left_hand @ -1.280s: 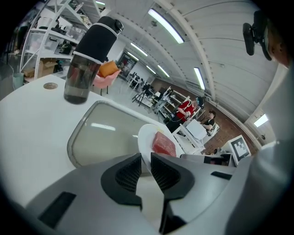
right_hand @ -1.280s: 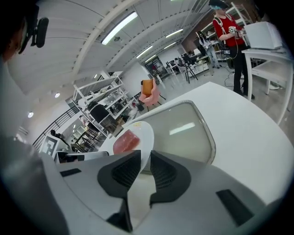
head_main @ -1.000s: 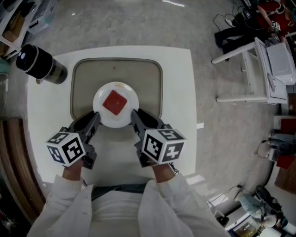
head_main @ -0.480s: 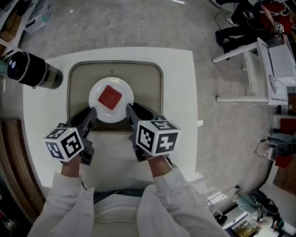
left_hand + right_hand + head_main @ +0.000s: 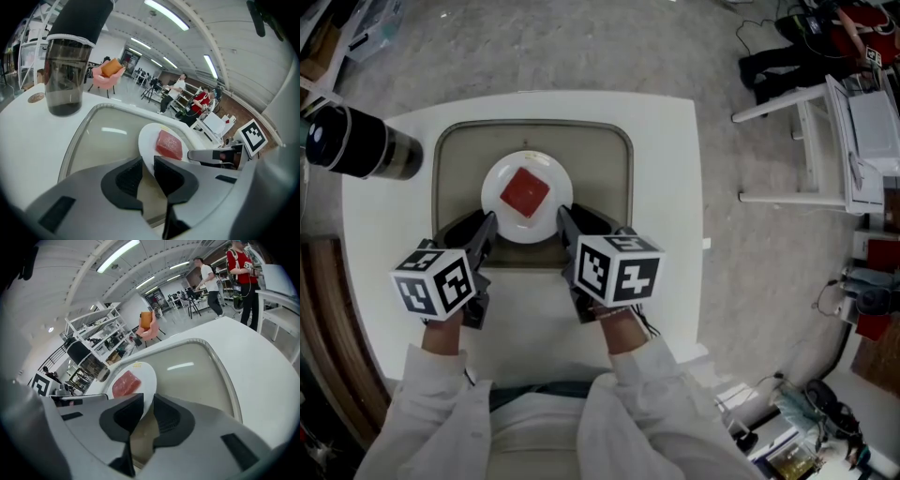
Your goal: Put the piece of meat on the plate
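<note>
Two grips on the plate (image 5: 501,178): left gripper (image 5: 487,223) clamps its near-left rim; right gripper (image 5: 562,217) its near-right; meat (image 5: 526,192) sits mid-plate, we judge equidistant.

Grey speckled floor (image 5: 581,47) surrounds the white counter (image 5: 667,187). A white rack (image 5: 825,141) stands off its right edge. Long strip lights (image 5: 166,14) cross the white ceiling (image 5: 225,42); a pink chair (image 5: 102,78) sits beyond.

The person wears a white coat with long sleeves (image 5: 431,394). The left gripper (image 5: 487,223) and the right gripper (image 5: 562,217) each have a smooth grey body, black ribbed pads inside the jaws, and a white cube (image 5: 436,281) printed with black square markers.
</note>
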### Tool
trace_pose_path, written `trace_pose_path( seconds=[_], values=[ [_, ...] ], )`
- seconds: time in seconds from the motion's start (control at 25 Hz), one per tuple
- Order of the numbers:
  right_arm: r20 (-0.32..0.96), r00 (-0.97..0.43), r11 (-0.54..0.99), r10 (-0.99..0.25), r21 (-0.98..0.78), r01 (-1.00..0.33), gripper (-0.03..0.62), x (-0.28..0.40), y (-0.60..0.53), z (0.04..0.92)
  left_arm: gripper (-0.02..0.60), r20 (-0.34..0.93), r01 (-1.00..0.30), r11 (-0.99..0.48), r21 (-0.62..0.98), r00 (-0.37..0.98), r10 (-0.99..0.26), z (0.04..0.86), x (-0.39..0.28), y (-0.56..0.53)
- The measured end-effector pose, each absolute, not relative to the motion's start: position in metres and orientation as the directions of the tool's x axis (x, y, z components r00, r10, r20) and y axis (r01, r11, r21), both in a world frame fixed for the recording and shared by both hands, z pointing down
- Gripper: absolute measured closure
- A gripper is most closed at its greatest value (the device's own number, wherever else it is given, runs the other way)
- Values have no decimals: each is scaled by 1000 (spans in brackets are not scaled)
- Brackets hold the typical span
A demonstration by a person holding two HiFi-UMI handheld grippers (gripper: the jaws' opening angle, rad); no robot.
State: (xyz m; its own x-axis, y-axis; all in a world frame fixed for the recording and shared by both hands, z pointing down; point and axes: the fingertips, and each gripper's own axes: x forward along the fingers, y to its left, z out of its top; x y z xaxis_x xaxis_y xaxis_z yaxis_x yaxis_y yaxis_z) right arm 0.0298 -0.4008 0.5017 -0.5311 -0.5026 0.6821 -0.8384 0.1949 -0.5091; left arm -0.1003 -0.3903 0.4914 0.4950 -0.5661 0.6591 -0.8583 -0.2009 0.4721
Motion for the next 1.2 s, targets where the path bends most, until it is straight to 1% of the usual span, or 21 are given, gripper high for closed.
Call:
trace_pose_path(
  seconds=[0.48,0.6,1.0,1.2],
  values=[
    [734,-492,197,-468,-457,-868,522,31,-402,510,512,721,-899,-213,383,435,-539,501,-97,-392],
    [738,-481,206,-473,-438,-875,522,30,-402,510,509,726,-905,-241,351,425,-540,501,-97,-392],
    [731,-493,243,-472,-430,-870,519,31,-400,508,505,719,-913,-291,285,404,-566,495,-96,-390],
    [732,-472,266,-491,-390,-882,508,34,-399,506,506,696,-915,-279,291,402,-595,489,-104,-390]
  ],
)
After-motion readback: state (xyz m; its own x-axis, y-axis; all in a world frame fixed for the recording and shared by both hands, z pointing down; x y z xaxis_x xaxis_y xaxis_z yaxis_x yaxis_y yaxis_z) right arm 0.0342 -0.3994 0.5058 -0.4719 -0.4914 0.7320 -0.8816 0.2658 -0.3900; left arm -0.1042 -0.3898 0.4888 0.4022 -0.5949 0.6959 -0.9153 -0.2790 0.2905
